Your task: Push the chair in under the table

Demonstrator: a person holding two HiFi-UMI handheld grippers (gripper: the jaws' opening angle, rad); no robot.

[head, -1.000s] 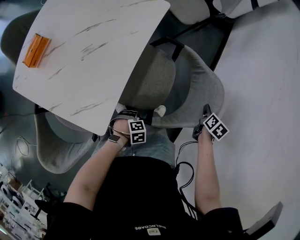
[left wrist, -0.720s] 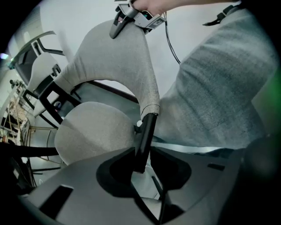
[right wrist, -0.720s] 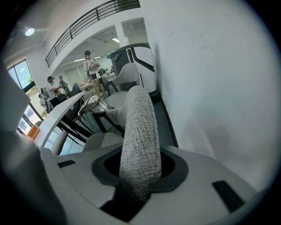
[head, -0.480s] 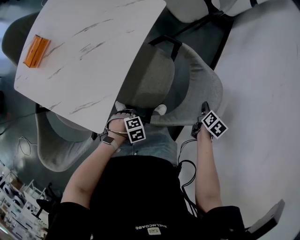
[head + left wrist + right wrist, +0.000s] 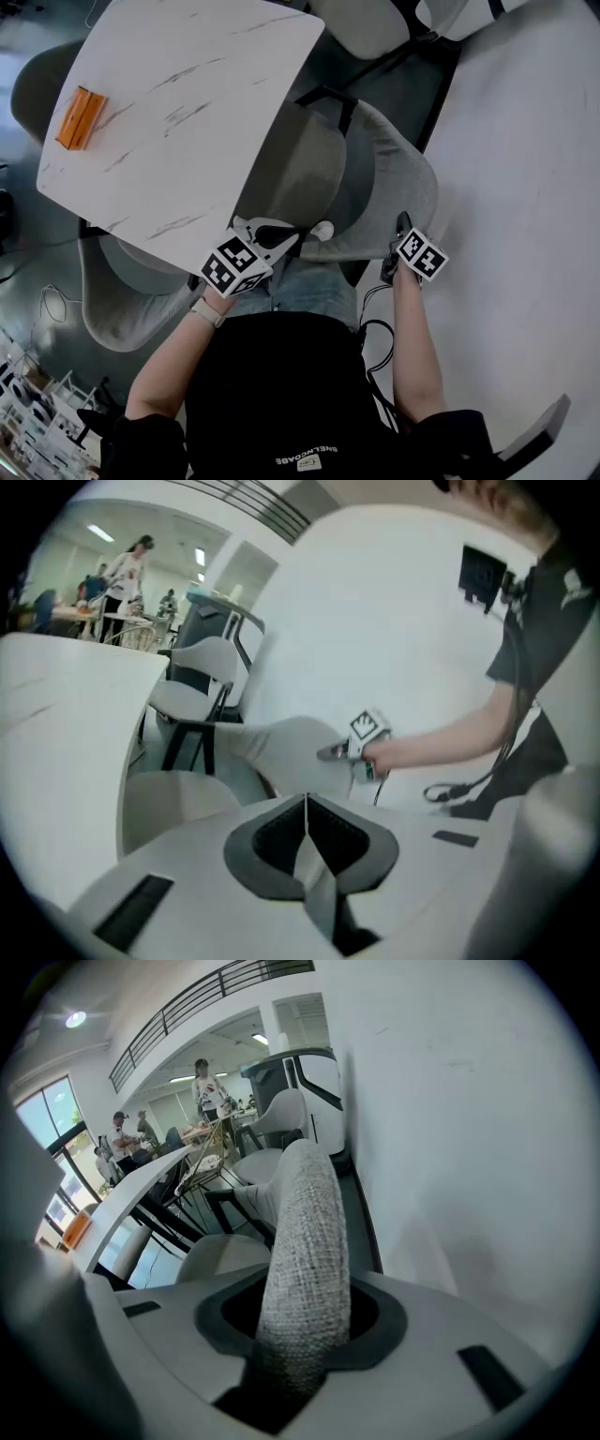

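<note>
The grey fabric chair (image 5: pixel 309 164) has its seat partly beneath the white marble table (image 5: pixel 187 112), and its curved backrest (image 5: pixel 398 183) stands out to the right. My right gripper (image 5: pixel 401 225) is shut on the backrest's rim, and the woven fabric (image 5: pixel 305 1232) fills the gap between its jaws (image 5: pixel 302 1321). Off the chair, my left gripper (image 5: pixel 286 234) hovers by the table's near edge above the person's lap. Its jaws (image 5: pixel 307 803) are shut with nothing in them. The left gripper view looks across the seat (image 5: pixel 178 799) to the backrest (image 5: pixel 291 747) and the right gripper (image 5: pixel 361 747).
An orange box (image 5: pixel 79 118) lies on the table's far left. Another grey chair (image 5: pixel 122 300) sits under the table's left side, and more chairs (image 5: pixel 366 23) stand at the top. White floor (image 5: pixel 525 187) spreads to the right. People stand far off (image 5: pixel 202 1091).
My left gripper has come up from low beside the chair, rolled over so its marker cube faces differently, and closed its jaws. The right gripper has stayed on the backrest.
</note>
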